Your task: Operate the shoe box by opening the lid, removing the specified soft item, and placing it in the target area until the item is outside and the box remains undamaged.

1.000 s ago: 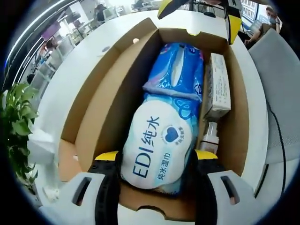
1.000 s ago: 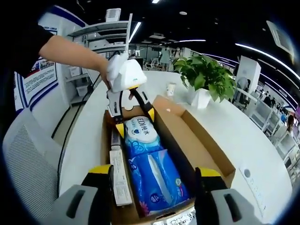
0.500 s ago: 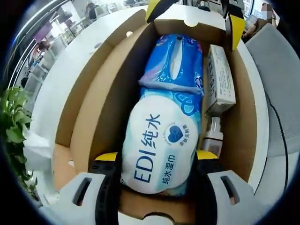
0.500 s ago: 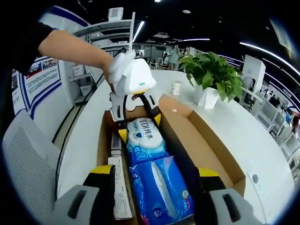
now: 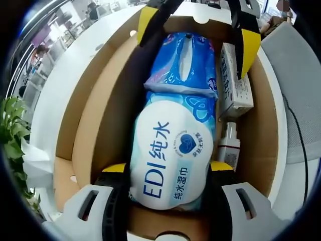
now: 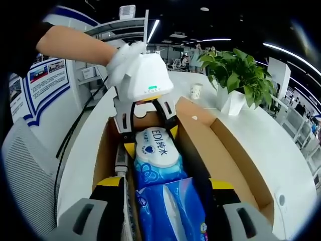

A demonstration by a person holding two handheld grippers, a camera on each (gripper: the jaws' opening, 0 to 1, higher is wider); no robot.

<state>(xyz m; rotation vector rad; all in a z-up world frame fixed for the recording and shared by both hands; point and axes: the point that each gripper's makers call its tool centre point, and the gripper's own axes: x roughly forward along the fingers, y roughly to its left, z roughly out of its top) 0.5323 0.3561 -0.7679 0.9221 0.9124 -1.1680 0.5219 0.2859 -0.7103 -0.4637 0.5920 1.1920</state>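
Wipes, a soft white and blue pack, lie in the open box, long way along the box. The white end points at the left gripper. The other end touches a blue tissue pack. A thin carton and a small bottle lie beside them by one wall.

The lid is already open, so the step now looks like grabbing the soft pack. The left gripper has its jaws wide apart, one on each side of the white end. It does not look like it is squeezing yet. The right gripper is also spread wide, with its jaws on both sides of the tissue pack.

Next, the left jaws likely need to close gently on the pack, then lift it straight up past the walls, without bumping the cardboard
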